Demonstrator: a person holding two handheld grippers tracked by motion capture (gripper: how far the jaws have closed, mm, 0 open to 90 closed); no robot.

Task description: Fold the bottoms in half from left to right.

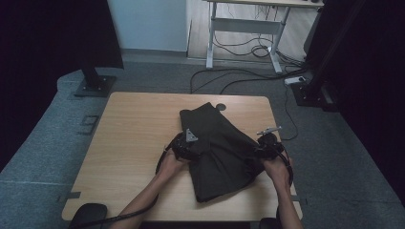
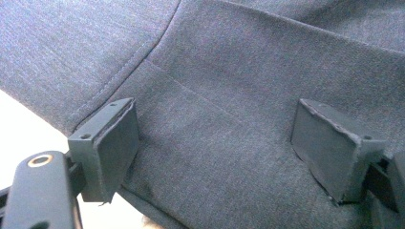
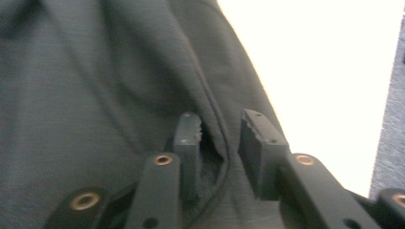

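Observation:
A dark grey garment (image 1: 217,150) lies crumpled on the wooden table (image 1: 133,138). My left gripper (image 1: 187,146) rests at the garment's left edge. In the left gripper view that gripper (image 2: 217,148) stands wide open, its pads (image 2: 107,145) spread over flat cloth with a stitched seam (image 2: 129,62). My right gripper (image 1: 265,146) is at the garment's right corner. In the right gripper view the right gripper (image 3: 220,143) has its jaws drawn close around a folded hem (image 3: 220,160) of the cloth (image 3: 95,95), which sits pinched between them.
The table edge runs just in front of the person's forearms (image 1: 153,188). A round cable hole (image 1: 220,107) sits at the table's far edge behind the garment. Beyond the table are a stand base (image 1: 94,86), floor cables (image 1: 239,76) and a white desk frame (image 1: 243,28).

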